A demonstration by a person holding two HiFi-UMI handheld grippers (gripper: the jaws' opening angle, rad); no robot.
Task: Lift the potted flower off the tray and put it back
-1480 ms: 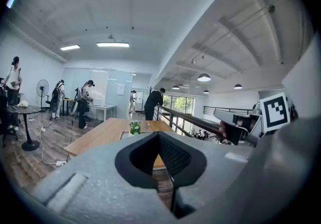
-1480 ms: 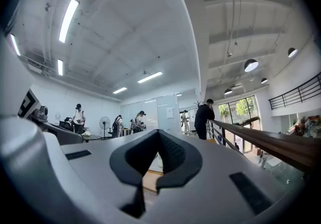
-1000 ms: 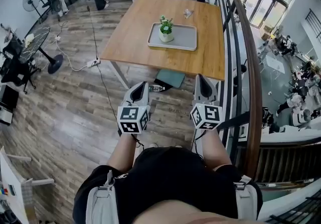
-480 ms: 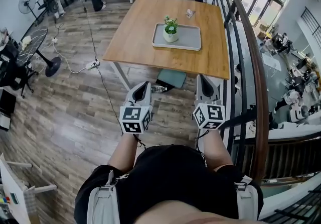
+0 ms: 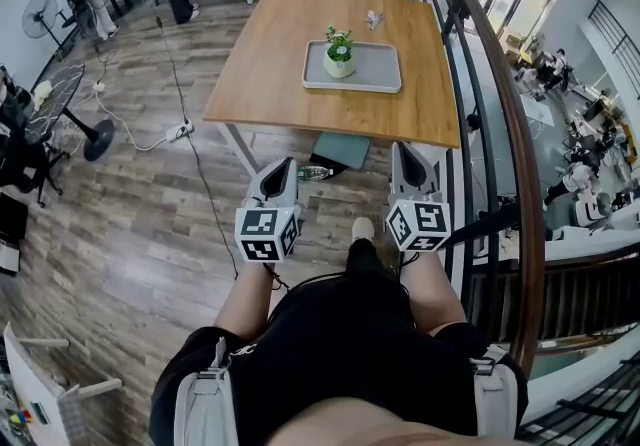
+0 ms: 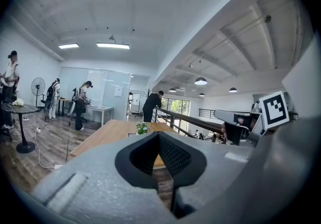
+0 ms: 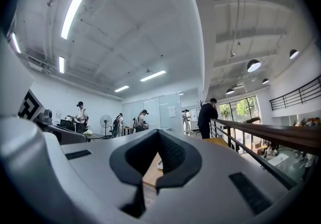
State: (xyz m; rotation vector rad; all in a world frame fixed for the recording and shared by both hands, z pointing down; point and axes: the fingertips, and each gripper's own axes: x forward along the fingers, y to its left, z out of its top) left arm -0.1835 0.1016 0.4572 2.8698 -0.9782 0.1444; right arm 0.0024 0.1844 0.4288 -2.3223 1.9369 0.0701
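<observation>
As table [image 5: 270, 74] on plank floor [image 5: 150, 194] bears tray [image 5: 378, 70], potted flower [image 5: 339, 51], left hand-held gripper [image 5: 285, 166], right hand-held gripper [image 5: 403, 149] both clenched.

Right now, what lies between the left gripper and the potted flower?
Head view: wood floor, then the table's bare near half and the tray's rim before the potted flower.

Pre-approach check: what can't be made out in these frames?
Head view: small object at the table's far end, too small to identify.
Left gripper view: tray hidden behind the left gripper's own body; only the potted flower's leaves show.
Right gripper view: potted flower hidden by the right gripper; only a white sliver shows.
</observation>
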